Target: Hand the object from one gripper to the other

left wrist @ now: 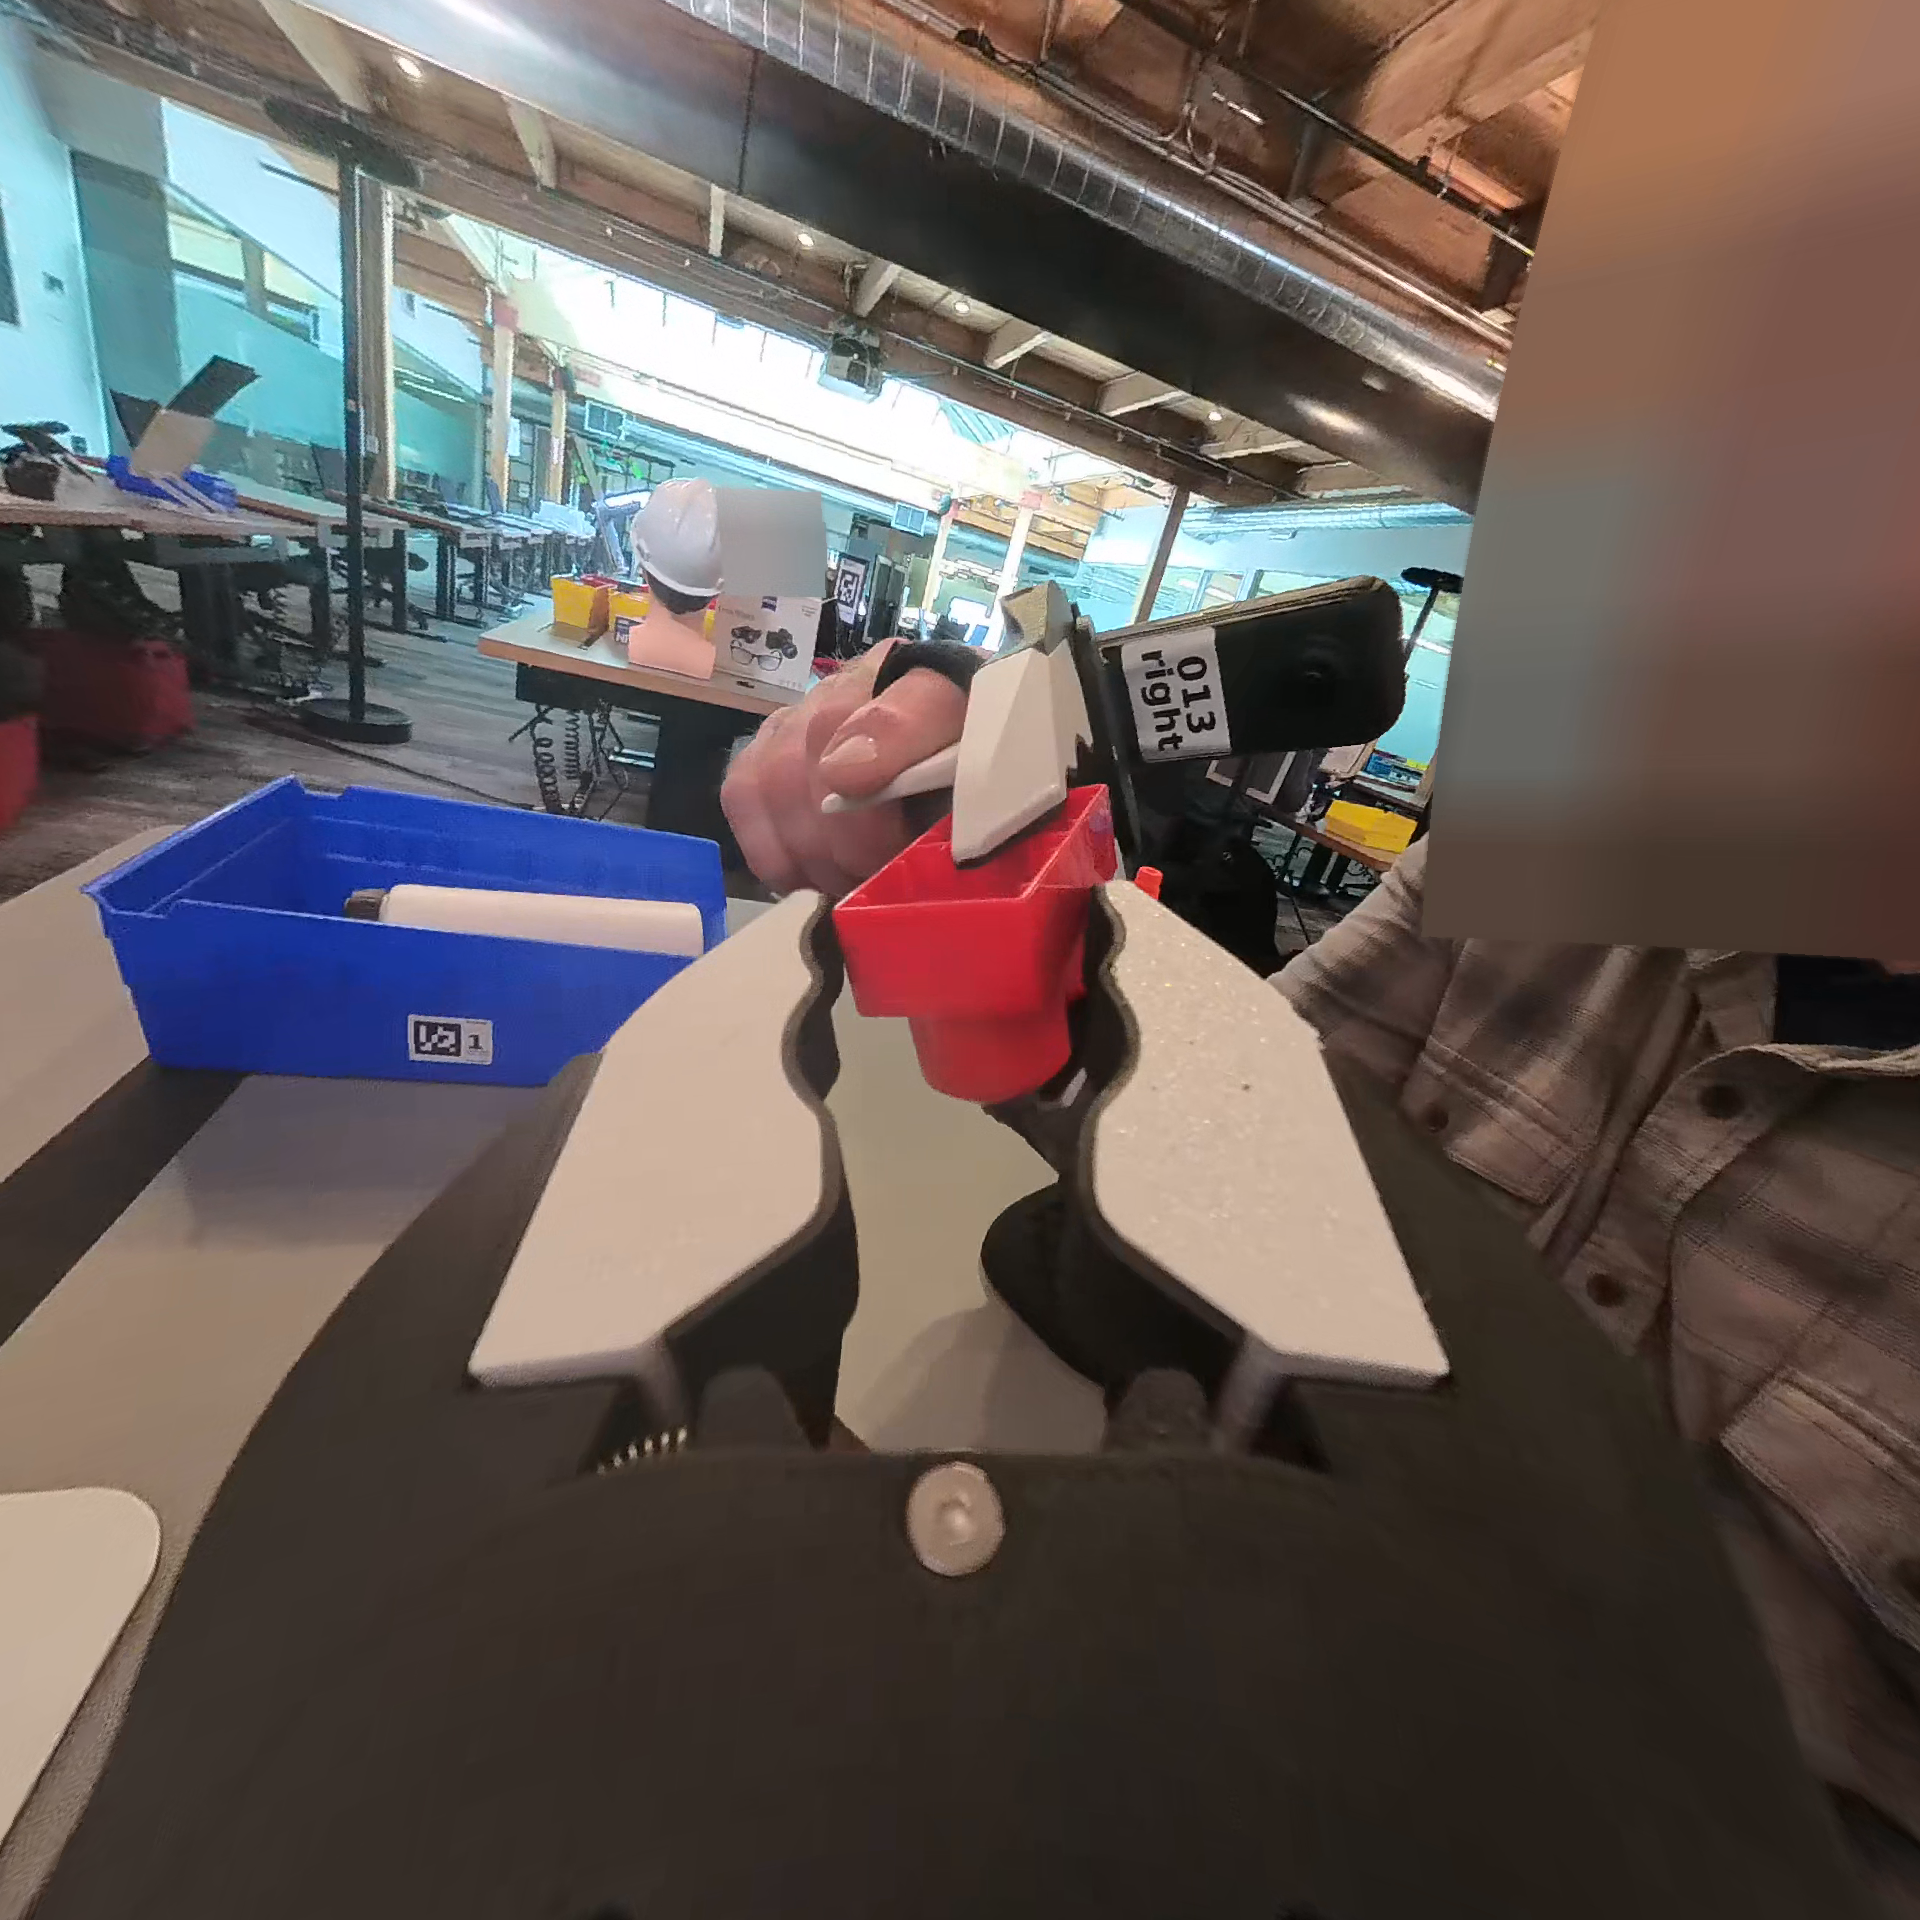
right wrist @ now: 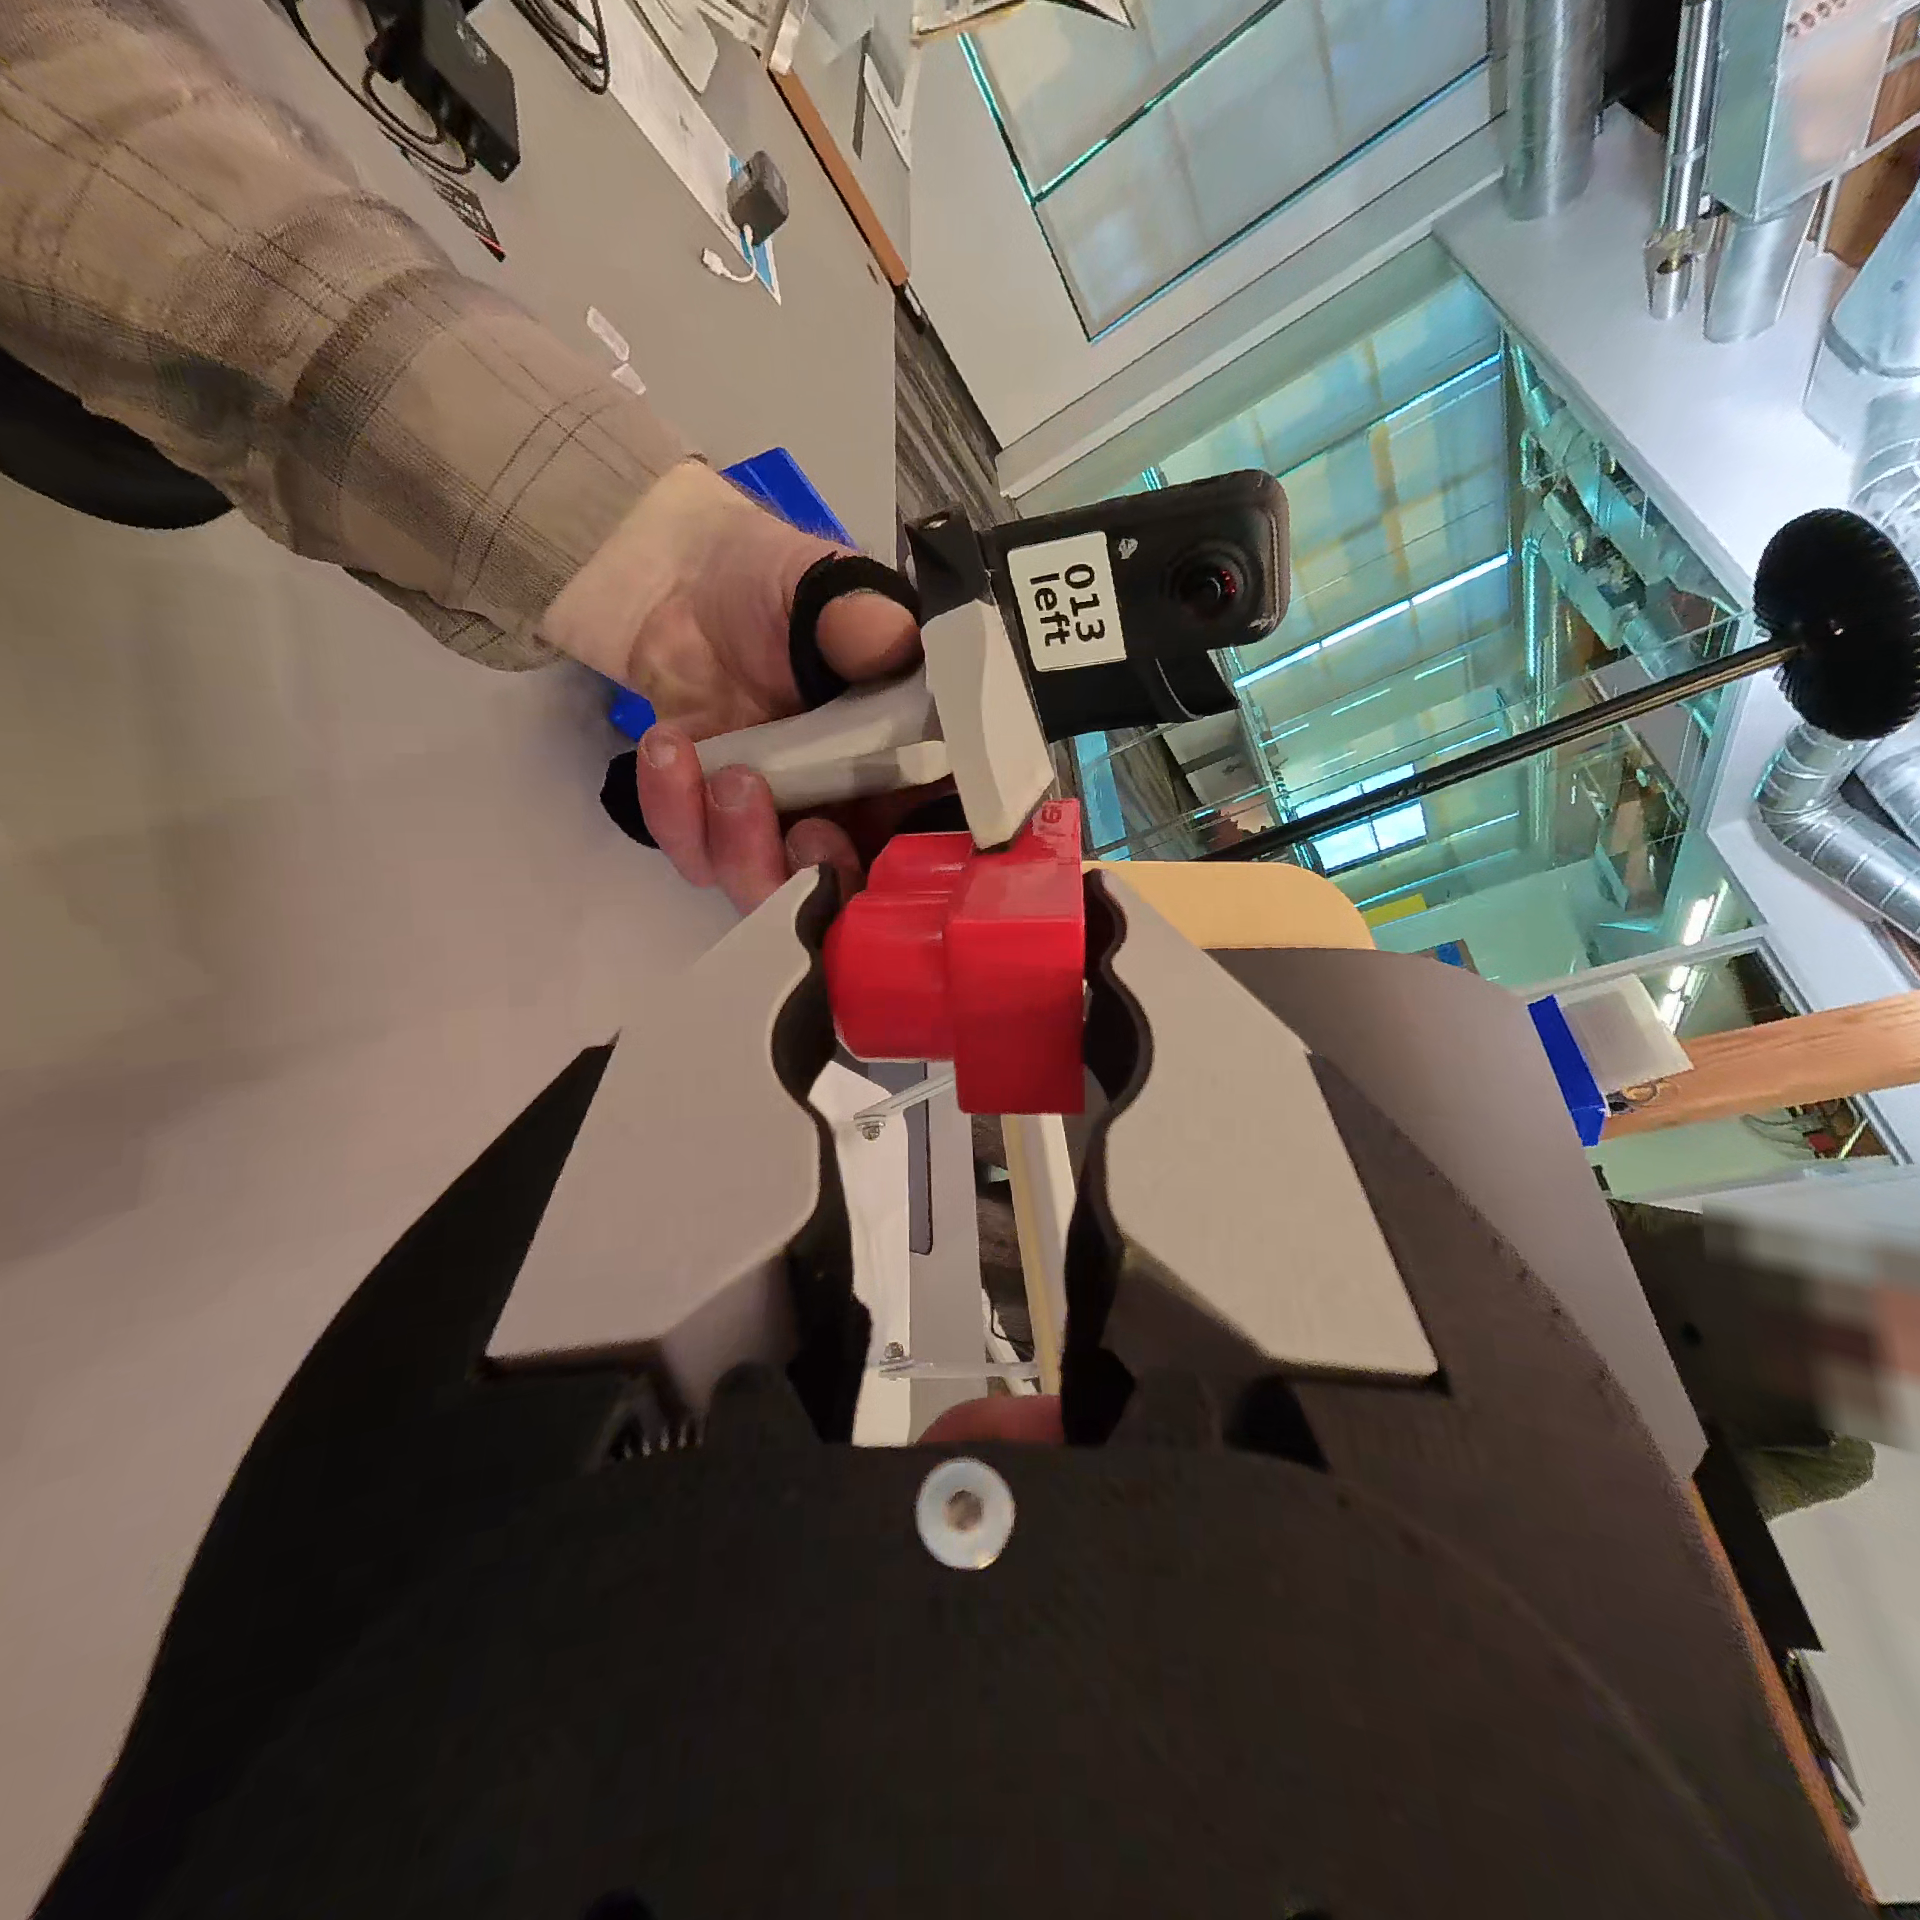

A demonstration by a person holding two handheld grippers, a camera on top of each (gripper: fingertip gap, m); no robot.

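- The red plastic object [left wrist: 961, 971] is off the counter [left wrist: 312, 1195], held up between the two hand-held grippers.
- Left hand-held gripper [left wrist: 961, 935]: in the left wrist view the object sits at the fingertips, its right side against the right finger [left wrist: 1226, 1122]. A narrow gap shows between the left finger [left wrist: 707, 1122] and the object's lower body, so a firm clamp from this side cannot be confirmed; the fingers stand narrowly apart.
- Right hand-held gripper [right wrist: 956, 966]: in the right wrist view the object [right wrist: 961, 977] fills the space between both fingertips, touching each. The fingers are closed down to the object's width and have hold of it.
- In the left wrist view the right hand-held gripper comes in from 12 o'clock, one white fingertip [left wrist: 1013, 769] dipping into the object's open top. A person's hand [left wrist: 831, 790] grips its handle at 11 o'clock of the object.
- In the right wrist view the left hand-held gripper's white fingertip [right wrist: 997, 748] meets the object's upper edge at 12 o'clock; a hand [right wrist: 727, 665] in a plaid sleeve [right wrist: 312, 364] holds it.
- A blue bin [left wrist: 395, 956] rests on the counter at 9 o'clock of the object, well apart, with a white cylindrical item [left wrist: 540, 920] lying inside.
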